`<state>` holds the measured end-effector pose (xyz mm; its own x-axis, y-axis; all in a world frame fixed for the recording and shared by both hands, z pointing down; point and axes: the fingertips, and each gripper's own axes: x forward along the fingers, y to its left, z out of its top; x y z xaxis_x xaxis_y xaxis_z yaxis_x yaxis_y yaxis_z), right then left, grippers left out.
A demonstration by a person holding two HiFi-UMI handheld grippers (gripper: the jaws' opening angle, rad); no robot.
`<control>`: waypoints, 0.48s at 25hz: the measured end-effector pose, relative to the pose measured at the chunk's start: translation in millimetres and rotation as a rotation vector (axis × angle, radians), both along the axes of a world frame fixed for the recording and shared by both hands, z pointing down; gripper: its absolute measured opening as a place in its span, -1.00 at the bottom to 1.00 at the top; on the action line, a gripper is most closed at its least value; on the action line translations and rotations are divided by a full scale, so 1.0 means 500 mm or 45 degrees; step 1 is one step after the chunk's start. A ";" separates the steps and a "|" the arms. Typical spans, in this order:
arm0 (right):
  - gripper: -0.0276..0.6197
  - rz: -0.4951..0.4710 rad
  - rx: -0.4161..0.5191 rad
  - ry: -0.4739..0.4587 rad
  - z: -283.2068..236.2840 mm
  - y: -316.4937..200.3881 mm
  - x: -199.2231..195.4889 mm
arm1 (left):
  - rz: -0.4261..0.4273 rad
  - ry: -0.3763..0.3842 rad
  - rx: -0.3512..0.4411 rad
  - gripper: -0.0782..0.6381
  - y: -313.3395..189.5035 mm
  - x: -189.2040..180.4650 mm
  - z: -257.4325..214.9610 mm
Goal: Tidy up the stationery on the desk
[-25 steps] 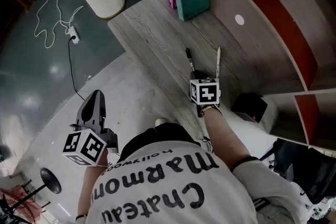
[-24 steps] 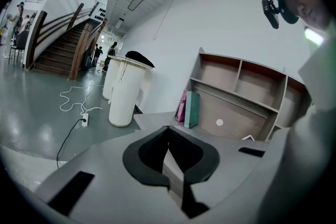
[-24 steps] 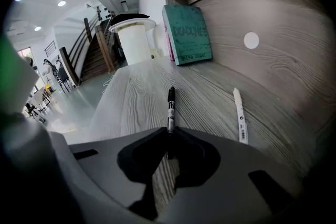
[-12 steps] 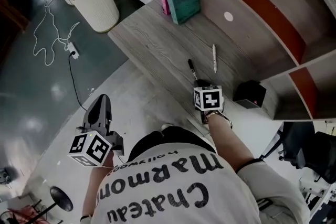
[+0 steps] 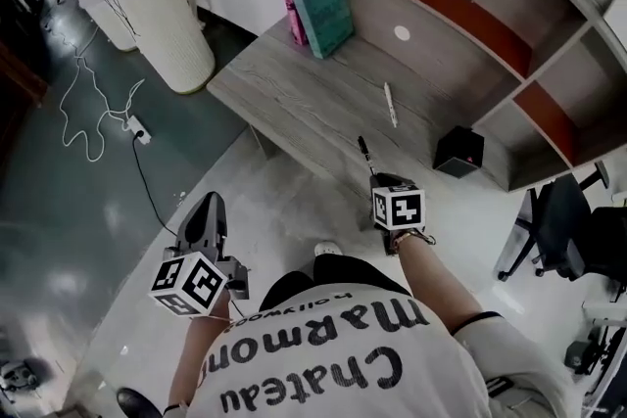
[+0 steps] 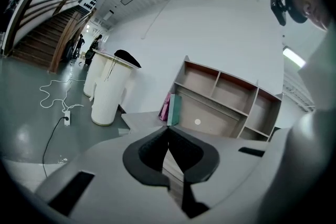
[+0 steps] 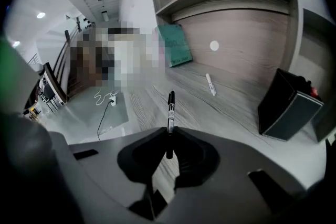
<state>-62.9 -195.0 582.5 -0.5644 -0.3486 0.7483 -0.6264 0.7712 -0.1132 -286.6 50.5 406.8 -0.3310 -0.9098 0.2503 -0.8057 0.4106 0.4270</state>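
Right gripper (image 5: 376, 179) is clamped on the black marker (image 7: 170, 107). The pads pinch its lower end, and the rest sticks out past the jaw tips, pointing toward the far side of the desk (image 5: 294, 98). The marker is off the surface, around the desk's near edge. Left gripper (image 6: 168, 132) has its jaws together with nothing between them, and sits over the floor, left of the desk.

On the desk:
- white pen (image 5: 390, 103), mid-desk, far of the marker
- black box (image 5: 458, 150), on the right by the shelf unit
- books (image 5: 315, 7) standing at the far left
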 end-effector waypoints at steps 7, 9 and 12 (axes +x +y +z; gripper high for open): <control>-0.77 0.059 -0.015 -0.026 -0.022 0.083 0.066 | 0.109 0.030 0.022 -0.74 0.019 0.052 0.015; -0.77 0.069 -0.012 -0.051 -0.033 0.102 0.078 | 0.143 0.031 0.029 -0.74 0.019 0.069 0.015; -0.77 0.096 -0.005 -0.094 -0.051 0.122 0.099 | 0.190 0.023 0.041 -0.74 0.018 0.093 0.012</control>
